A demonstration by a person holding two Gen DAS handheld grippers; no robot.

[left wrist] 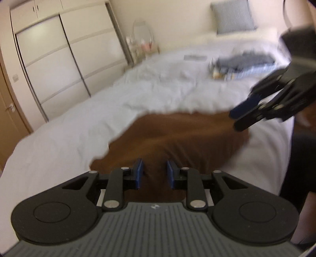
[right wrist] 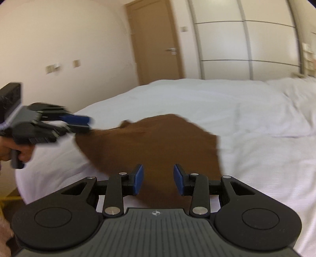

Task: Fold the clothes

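A brown garment (left wrist: pixel 173 138) lies spread on the white bed (left wrist: pixel 79 122); it also shows in the right wrist view (right wrist: pixel 158 146). My left gripper (left wrist: pixel 154 174) is open just above the garment's near edge, with nothing between its blue pads. In the right wrist view the left gripper (right wrist: pixel 86 123) hovers at the garment's left corner. My right gripper (right wrist: pixel 158 180) is open over the garment's near side and holds nothing. In the left wrist view the right gripper (left wrist: pixel 238 119) hangs over the garment's far right edge. Both views are motion-blurred.
A pile of folded blue-grey clothes (left wrist: pixel 243 64) lies farther up the bed, below a grey pillow (left wrist: pixel 233 15). White sliding wardrobes (left wrist: pixel 59 59) stand beside the bed. A wooden door (right wrist: pixel 156 41) is behind the bed's foot.
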